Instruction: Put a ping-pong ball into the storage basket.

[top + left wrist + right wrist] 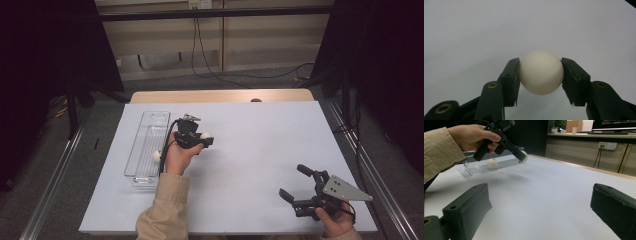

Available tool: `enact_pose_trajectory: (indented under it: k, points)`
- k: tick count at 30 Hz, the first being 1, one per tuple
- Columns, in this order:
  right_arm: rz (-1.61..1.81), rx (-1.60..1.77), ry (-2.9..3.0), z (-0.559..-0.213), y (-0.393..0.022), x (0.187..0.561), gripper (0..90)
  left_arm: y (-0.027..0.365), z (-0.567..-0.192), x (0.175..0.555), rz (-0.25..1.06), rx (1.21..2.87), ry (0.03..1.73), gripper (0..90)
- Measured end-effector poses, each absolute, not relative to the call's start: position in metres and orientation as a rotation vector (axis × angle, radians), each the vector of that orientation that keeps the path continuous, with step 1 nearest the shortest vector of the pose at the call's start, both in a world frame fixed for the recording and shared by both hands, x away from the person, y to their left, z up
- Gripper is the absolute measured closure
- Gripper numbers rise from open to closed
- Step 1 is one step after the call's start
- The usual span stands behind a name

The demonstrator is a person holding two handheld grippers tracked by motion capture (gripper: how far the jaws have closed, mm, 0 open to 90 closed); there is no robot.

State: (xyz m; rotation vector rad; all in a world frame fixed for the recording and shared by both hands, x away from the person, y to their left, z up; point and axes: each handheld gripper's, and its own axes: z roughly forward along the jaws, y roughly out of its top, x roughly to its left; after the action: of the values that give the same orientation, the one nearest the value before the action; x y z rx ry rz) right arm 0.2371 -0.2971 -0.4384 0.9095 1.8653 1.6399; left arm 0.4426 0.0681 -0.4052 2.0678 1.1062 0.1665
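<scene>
**Left gripper view: ball pinched, tray partly masked**

Left gripper (540, 72) pinches a white ball (541, 72) w/ both pads, above the white table (260, 150). Right gripper (296, 183) has jaws spread wide, nothing btwn them, near the table's front-right edge. Clear tray (146, 145) sits by the left edge; its walls are hard to trace. Second ball (492, 163) lies inside the tray. No readable writing. Centre of table has open room.

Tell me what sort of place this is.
Probably a lab or office recording station: a white-topped table between metal rails, wall sockets with trailing cables, and a monitor on a counter.
</scene>
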Motion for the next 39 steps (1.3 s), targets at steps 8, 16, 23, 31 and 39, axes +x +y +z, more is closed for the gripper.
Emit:
enact_pose_trajectory:
  k: [8, 16, 23, 31, 39]
  points:
    - [1.640, 0.908, 1.865, -0.438, -0.297, 0.237, 1.7, 0.074, -0.401, 0.442, 0.168, 2.061, 1.115, 51.2]
    - [1.642, 0.907, 1.865, -0.438, -0.297, 0.237, 1.7, 0.079, -0.400, 0.442, 0.173, 2.066, 1.122, 51.2]
    - [1.643, 0.907, 1.864, -0.438, -0.297, 0.237, 1.7, 0.085, -0.398, 0.442, 0.175, 2.059, 1.126, 51.2]
    - [1.641, 0.905, 1.865, -0.438, -0.297, 0.237, 1.7, 0.090, -0.395, 0.442, 0.185, 2.063, 1.137, 51.2]
    - [1.643, 0.904, 1.864, -0.438, -0.297, 0.237, 1.8, 0.097, -0.394, 0.442, 0.190, 2.058, 1.143, 51.2]
